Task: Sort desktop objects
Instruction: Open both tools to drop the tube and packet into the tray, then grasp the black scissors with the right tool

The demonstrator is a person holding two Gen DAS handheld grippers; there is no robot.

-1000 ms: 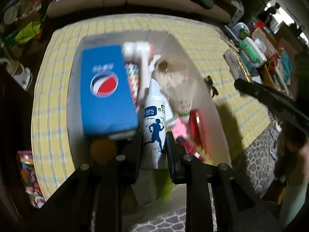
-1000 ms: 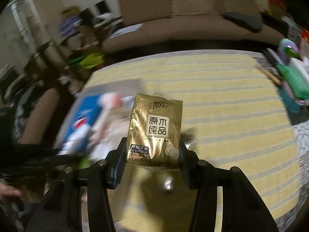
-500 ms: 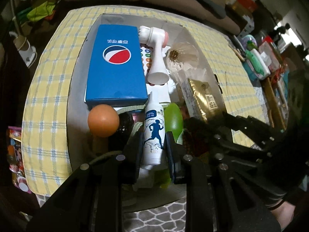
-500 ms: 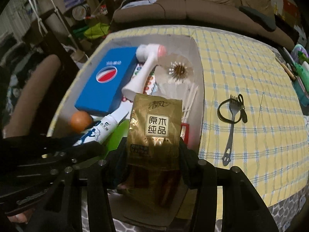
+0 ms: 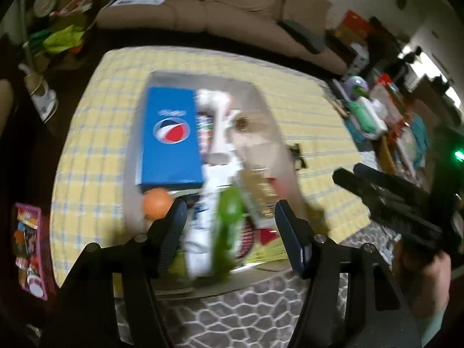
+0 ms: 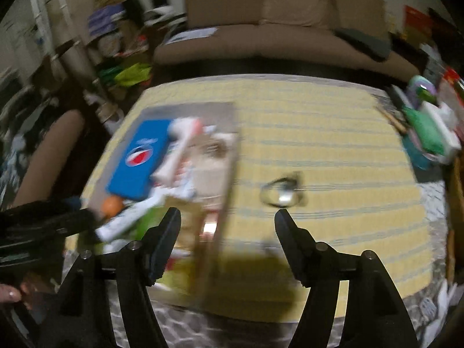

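Note:
An open cardboard box (image 5: 132, 156) on the yellow checked table holds a blue Pepsi carton (image 5: 171, 136), a white brush (image 5: 217, 127), an orange ball (image 5: 156, 207), a green object (image 5: 230, 211), a white tube (image 5: 203, 226) and a gold tissue pack (image 5: 261, 191). My left gripper (image 5: 231, 211) hovers above the tube with its jaws opening and its pads clear of it. My right gripper (image 6: 228, 217) hangs over the box's right wall (image 6: 229, 174), jaws opening, nothing pressed between them. The gold pack (image 6: 188, 217) lies blurred below its left finger.
A fork with a black ring (image 6: 281, 194) lies on the cloth right of the box. Bottles and clutter (image 6: 432, 127) crowd the table's right edge. A brown sofa (image 6: 275, 29) stands behind. A pink basket (image 5: 29, 246) sits on the floor at left.
The left gripper has let go of the white tube, which now lies in the box. The right gripper has released the gold pack into the box. Both grippers pulled up and back.

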